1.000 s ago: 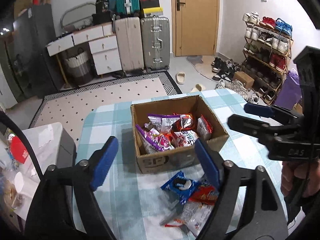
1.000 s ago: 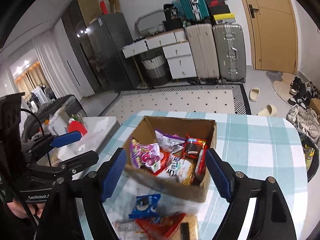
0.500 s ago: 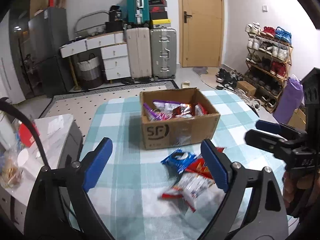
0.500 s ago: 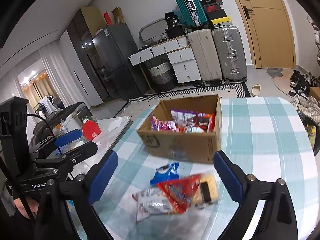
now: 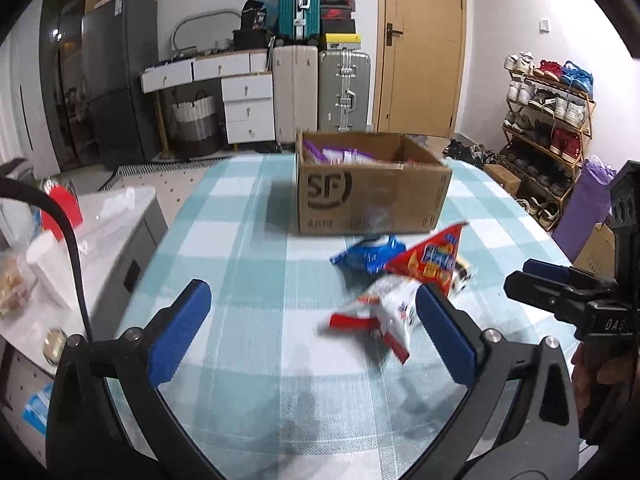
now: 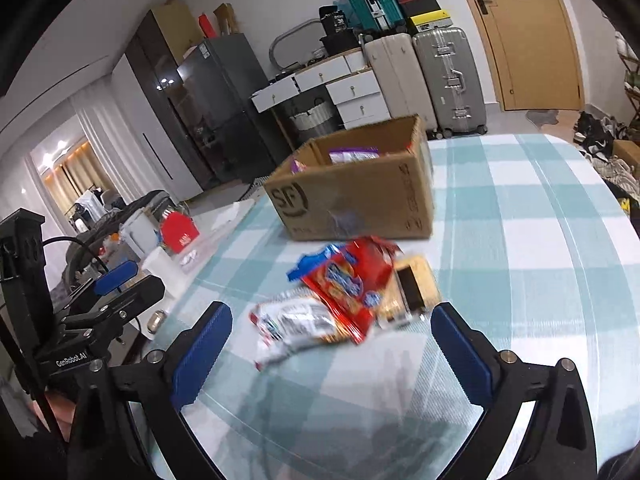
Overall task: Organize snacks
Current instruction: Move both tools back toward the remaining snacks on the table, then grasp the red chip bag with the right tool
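Cardboard box (image 5: 372, 196) far off holds some snacks, but a few packets (image 6: 340, 296) wait near my two open, empty grippers.

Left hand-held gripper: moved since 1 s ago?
Yes. The left hand-held gripper has pulled back and lower: the cardboard box now sits farther off, showing its side.
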### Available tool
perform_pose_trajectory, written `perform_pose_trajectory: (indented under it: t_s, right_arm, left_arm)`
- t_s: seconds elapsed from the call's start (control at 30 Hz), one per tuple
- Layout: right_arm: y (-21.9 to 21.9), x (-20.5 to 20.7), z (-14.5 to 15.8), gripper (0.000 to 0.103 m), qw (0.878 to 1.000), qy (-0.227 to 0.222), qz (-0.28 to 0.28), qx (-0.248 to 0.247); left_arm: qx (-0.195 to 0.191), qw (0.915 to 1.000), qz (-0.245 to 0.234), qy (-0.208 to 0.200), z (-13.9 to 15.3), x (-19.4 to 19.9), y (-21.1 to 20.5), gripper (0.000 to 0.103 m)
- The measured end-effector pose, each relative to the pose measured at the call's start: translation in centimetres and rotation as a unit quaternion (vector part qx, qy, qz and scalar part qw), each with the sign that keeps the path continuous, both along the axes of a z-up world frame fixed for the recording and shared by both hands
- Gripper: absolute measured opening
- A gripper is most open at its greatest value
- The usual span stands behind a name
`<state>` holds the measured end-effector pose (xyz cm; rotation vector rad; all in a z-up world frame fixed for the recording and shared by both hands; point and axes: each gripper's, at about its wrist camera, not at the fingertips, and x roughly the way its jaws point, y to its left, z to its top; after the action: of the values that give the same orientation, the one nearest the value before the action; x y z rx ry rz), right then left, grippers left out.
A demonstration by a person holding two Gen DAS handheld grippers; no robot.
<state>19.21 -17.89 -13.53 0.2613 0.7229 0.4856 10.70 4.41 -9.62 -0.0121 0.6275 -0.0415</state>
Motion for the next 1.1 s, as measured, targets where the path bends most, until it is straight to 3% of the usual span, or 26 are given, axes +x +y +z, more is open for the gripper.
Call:
perform_pose_trajectory:
  t_s: [0.3, 0.43, 0.87, 1.1]
  right_arm:
    - [-0.4, 0.5, -3.0, 0.102, 1.000, 0.003, 0.000, 0.000]
    - [-0.5, 1.4, -3.9, 0.102, 1.000, 0.014, 0.001, 0.012]
    - [0.2, 7.0, -4.1, 0.102, 0.999, 0.010, -0.001, 0.050]
    - [2.2, 9.6, -4.3, 0.102, 0.999, 0.008, 0.021, 0.043]
  left_arm:
    - [0.009, 0.9996, 0.000, 0.027, -4.8, 3.1, -1.1, 0.102]
    - [-0.008, 0.9995, 0.008, 0.030, -5.5, 4.3, -0.9, 0.102]
    - [0.009, 0.9988, 0.022, 0.042, -6.8, 6.0, -1.9, 0.102]
    - [0.010, 0.9981, 0.030, 0.053, -7.3, 6.5, -1.7, 0.102]
